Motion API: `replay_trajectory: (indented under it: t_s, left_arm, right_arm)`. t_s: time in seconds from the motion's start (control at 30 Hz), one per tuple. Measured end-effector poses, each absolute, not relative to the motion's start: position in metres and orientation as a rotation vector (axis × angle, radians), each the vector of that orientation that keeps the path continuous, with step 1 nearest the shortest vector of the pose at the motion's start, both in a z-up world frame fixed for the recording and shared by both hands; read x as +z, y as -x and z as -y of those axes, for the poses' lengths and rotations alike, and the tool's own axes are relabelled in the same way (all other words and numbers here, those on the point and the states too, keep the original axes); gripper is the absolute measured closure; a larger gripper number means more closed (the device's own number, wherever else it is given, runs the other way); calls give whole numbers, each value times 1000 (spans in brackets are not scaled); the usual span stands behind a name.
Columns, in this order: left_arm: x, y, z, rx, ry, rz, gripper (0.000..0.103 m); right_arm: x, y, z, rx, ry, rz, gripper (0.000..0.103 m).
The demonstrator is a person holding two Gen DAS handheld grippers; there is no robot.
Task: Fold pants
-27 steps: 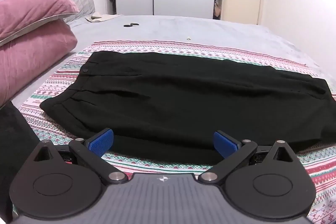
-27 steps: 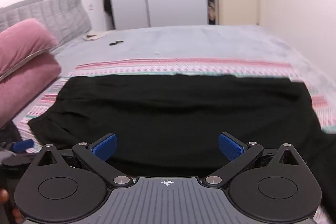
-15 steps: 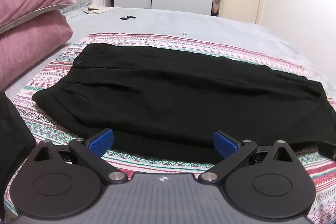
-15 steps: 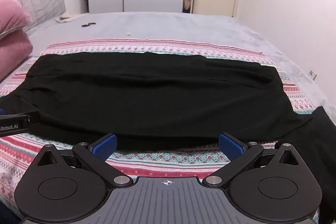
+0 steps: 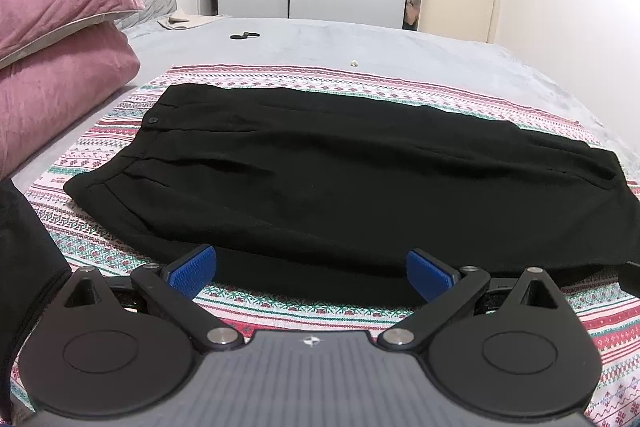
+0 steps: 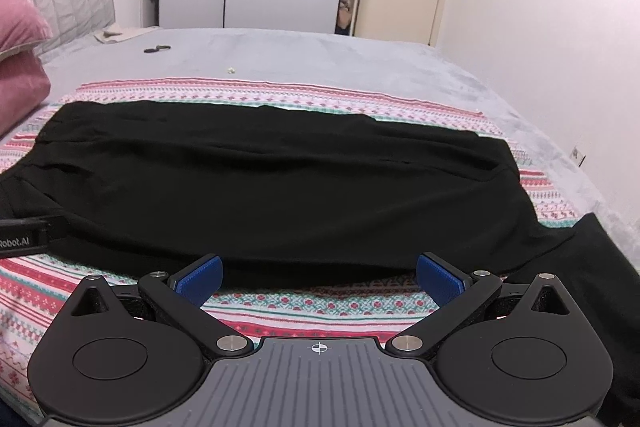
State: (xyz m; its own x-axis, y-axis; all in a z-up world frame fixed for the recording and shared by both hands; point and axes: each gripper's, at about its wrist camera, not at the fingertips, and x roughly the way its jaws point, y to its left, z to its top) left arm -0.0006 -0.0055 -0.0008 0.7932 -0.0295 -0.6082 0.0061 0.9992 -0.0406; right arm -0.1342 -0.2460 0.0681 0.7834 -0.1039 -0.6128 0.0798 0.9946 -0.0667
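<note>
Black pants (image 5: 340, 179) laid flat across the patterned blanket (image 5: 400, 87) on our bed, waistband toward the pink pillows (image 5: 60, 39), our left gripper (image 5: 312, 269) jaws wide and holding nothing at the pants' near edge, our right gripper (image 6: 319, 277) likewise wide, empty

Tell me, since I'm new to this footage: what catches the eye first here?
The black pants lie flat across a patterned blanket on the grey bed, waistband toward the stacked pink pillows at the left. Up close, both tongs, left and right, stand open with blue pads, holding nothing, at the pants' near edge.
</note>
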Motion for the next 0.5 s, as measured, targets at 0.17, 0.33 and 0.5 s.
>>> replay_trajectory:
  t_s: [0.17, 0.33, 0.5]
  left_arm:
    - [2, 2, 5, -34, 38, -643, 0]
    - [1, 0, 5, -17, 15, -657, 0]
    - [0, -2, 0, -13, 38, -656, 0]
  right_arm:
    - [69, 133, 249, -126, 9, -664, 0]
    - [68, 132, 253, -133, -28, -674, 0]
    - [67, 131, 252, -137, -13, -676, 0]
